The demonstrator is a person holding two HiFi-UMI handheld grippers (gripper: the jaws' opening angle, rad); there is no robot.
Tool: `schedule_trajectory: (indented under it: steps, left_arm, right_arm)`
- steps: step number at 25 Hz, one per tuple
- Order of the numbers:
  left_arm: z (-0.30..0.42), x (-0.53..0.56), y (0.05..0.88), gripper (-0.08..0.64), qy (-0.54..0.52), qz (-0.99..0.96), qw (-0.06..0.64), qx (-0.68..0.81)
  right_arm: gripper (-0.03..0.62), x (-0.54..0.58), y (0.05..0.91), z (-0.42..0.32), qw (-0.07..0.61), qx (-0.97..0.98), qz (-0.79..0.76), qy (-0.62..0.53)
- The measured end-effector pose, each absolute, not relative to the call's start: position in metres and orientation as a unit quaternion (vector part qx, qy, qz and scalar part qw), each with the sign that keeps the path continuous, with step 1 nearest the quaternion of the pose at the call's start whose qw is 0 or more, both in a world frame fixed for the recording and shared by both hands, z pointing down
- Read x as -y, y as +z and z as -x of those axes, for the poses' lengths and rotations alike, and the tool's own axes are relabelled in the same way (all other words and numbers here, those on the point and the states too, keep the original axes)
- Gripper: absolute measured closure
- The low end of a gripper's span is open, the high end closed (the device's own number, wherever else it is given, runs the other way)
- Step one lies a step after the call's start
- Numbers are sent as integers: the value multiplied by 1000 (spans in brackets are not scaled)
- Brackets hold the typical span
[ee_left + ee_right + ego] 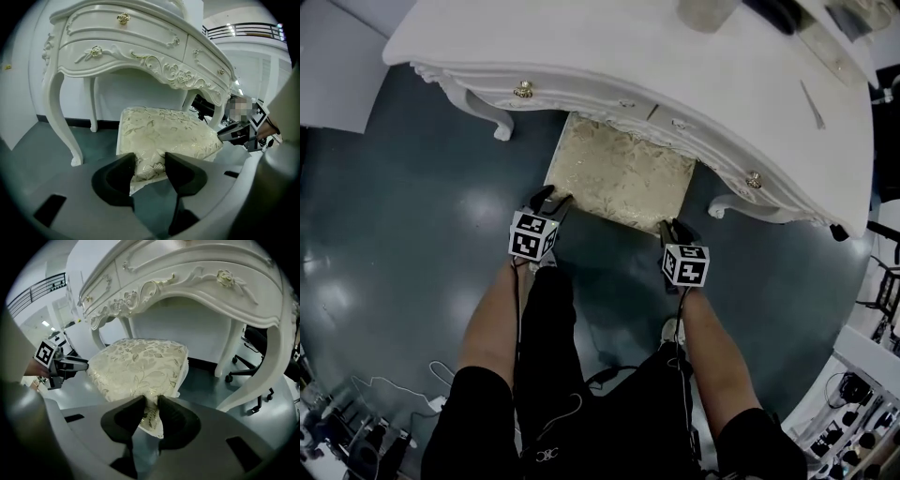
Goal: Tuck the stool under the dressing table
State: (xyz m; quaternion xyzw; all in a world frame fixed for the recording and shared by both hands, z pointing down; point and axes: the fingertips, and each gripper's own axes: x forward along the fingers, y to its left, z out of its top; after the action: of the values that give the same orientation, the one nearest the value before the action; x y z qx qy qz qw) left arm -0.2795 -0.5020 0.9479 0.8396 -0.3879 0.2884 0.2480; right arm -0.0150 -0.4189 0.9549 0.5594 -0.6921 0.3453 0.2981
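The stool (621, 171) has a cream and gold brocade cushion and stands partly under the white dressing table (675, 66); its far edge is hidden beneath the tabletop. My left gripper (551, 201) is shut on the cushion's near left corner (146, 165). My right gripper (675, 231) is shut on the near right corner (151, 414). In the left gripper view the stool (164, 133) sits between the carved table legs, with the right gripper (233, 132) at its far side. The right gripper view shows the stool (138, 366) and the left gripper (70, 365).
The table's curved white legs (500, 120) (727, 204) flank the stool. An office chair base (247, 369) stands behind the right leg. Cables and equipment (356, 427) lie on the dark floor by the person's legs, and a white shelf unit (862, 394) is at lower right.
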Motion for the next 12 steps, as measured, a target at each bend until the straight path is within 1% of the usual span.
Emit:
schedule_trajectory:
  steps: [12]
  left_arm:
    - [293,591,945,334,264,-847,236,396]
  right_arm:
    - [476,509,952,26,270,690,-595,311]
